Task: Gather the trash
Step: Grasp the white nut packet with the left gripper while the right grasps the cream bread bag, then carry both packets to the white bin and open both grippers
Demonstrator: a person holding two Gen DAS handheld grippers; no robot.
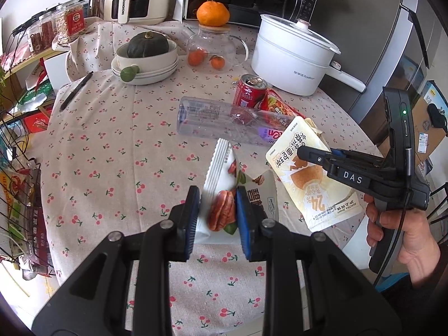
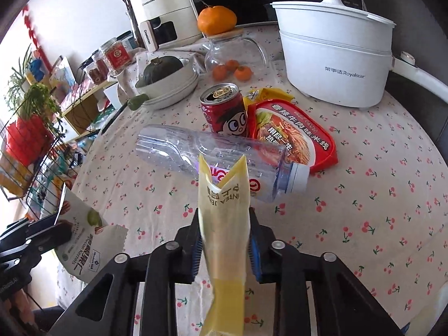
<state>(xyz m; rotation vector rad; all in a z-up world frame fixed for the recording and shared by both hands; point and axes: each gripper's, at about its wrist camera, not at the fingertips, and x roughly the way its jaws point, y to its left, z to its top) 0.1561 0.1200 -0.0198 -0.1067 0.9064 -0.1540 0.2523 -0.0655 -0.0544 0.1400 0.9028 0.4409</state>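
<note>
Clear plastic bottle point(image 2: 212, 162) lies on the surface just ahead of my right hand-held gripper point(image 2: 225, 249), long axis crosswise, cap rightward. Right grasps a yellow bread wrapper point(image 2: 224, 210); left hand-held gripper point(image 1: 218, 215) clenches a pecan packet point(image 1: 221, 210). Right sits nearer.

Black gripper point(image 1: 218, 218) frames, blue pads, silver screws.

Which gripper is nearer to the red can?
Right. The right gripper, shut on a yellow wrapper, is just in front of the bottle beside the red can. The left gripper, holding a nut packet, is further back.
</note>
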